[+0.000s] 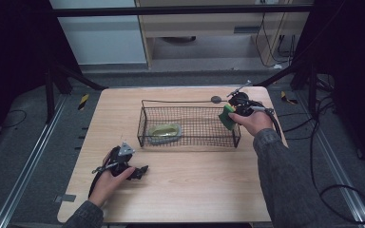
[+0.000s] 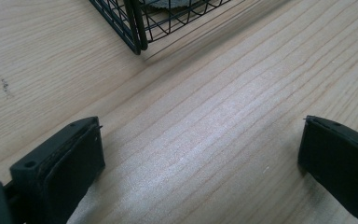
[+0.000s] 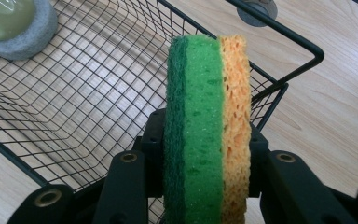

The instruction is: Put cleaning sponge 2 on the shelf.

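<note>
I have the right claw point(image 3: 205, 186) pinching a pair of sponges point(image 3: 208, 126) stood on edge, a green one with a darker scouring face pressed flat against an orange one, and both sit squarely between the pads. In the high view the load point(image 1: 227, 117) hangs at the right end of the black wire basket point(image 1: 188, 141), roughly over its rim, so the step in hand is, as I judge it, a placement into the basket. To do it well I would carry the pair clear of the top wire point(image 3: 279, 32) toward the basket's open mesh floor point(image 3: 74, 93) before lowering, because the corner of the rim lies just behind the sponges in the right gripper view and a soft edge could catch on it and peel the orange sponge away from the green. I would keep the pinch firm until the lower edge rests on the mesh, then spread the pads only enough to free both pieces together. The grey-rimmed pad with the pale green top point(image 1: 165, 132) lies at the basket's left end, well apart from my target area, and I would set down short of it. The left claw point(image 2: 200, 158) is spread with nothing between its pads and rests low over the bare counter point(image 2: 223, 116) near the basket's front corner; the left hand point(image 1: 111, 173) can stay there, ready to steady the basket if it slides.
</note>
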